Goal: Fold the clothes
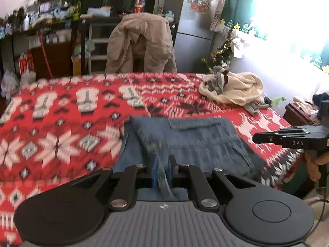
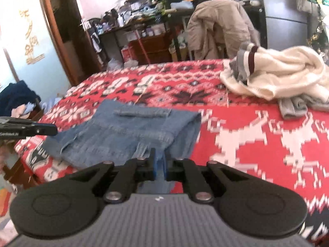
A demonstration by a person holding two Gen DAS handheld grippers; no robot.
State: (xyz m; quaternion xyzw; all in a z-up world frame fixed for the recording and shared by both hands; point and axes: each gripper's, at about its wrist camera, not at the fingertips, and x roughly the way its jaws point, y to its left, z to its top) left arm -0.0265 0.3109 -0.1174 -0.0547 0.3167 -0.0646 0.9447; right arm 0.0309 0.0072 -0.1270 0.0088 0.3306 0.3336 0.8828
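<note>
Your denim piece lies part-folded at the bench's near edge — soft but thick, heavy-ish. Left gripper and right gripper are both pinched tight on its near hem — grab corners, not middles.

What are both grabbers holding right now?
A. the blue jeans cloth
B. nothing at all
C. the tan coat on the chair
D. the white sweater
A: the left gripper and the right gripper are each shut on the near edge of the blue jeans cloth, which lies on the red patterned blanket; the white sweater sits untouched farther back.
</note>
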